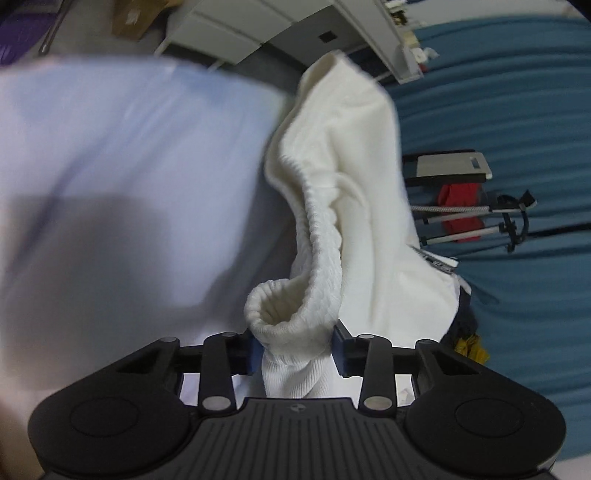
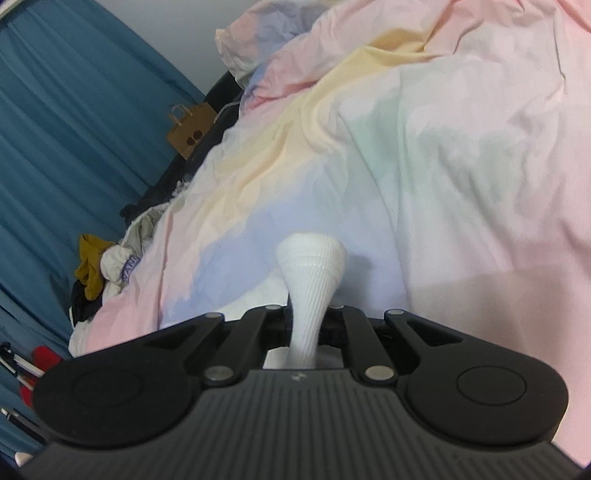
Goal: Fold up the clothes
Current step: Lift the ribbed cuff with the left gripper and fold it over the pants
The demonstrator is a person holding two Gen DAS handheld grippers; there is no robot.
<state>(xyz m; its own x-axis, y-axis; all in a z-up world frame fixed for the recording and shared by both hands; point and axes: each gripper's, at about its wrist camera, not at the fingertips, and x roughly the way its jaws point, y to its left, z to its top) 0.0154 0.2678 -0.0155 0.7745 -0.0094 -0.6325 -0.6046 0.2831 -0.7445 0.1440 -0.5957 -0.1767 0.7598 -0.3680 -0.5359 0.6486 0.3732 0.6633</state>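
We see a white knit sweater (image 1: pixel 343 192) hanging between our two grippers, lifted above the bed. In the left wrist view its body rises away from us in a long, draped fold, with a cable-knit band running down to a rolled ribbed cuff (image 1: pixel 280 314). Our left gripper (image 1: pixel 295 350) pinches the knit just below that cuff; the blue pads (image 1: pixel 341 349) press in from both sides and bunched fabric fills the gap between them.

In the right wrist view our right gripper (image 2: pixel 308 328) clamps another ribbed cuff (image 2: pixel 312 266), which flares out past the fingers like a small funnel while its narrowed neck is squeezed between the jaws.

Beyond the sweater lies the pastel bedsheet (image 2: pixel 424 147), crumpled and tinted pink, yellow, blue and green; in the left view it shows only as a blurred pale sheet (image 1: pixel 129 166) to the left of the garment. At the sheet's left edge in the right view sits a heap of other clothes (image 2: pixel 107 266), among them a mustard-yellow piece (image 2: pixel 90 266) and a whitish one with purple lettering. Farther from the sweater a brown paper bag (image 2: pixel 188 133) rests by the bed's dark edge, and a teal curtain (image 2: pixel 66 110) hangs behind everything. To the right of the sweater in the left view, a stand with metal legs (image 1: pixel 476 221) carries something red (image 1: pixel 461 210) against that curtain, and white furniture (image 1: pixel 266 33) shows above the garment.
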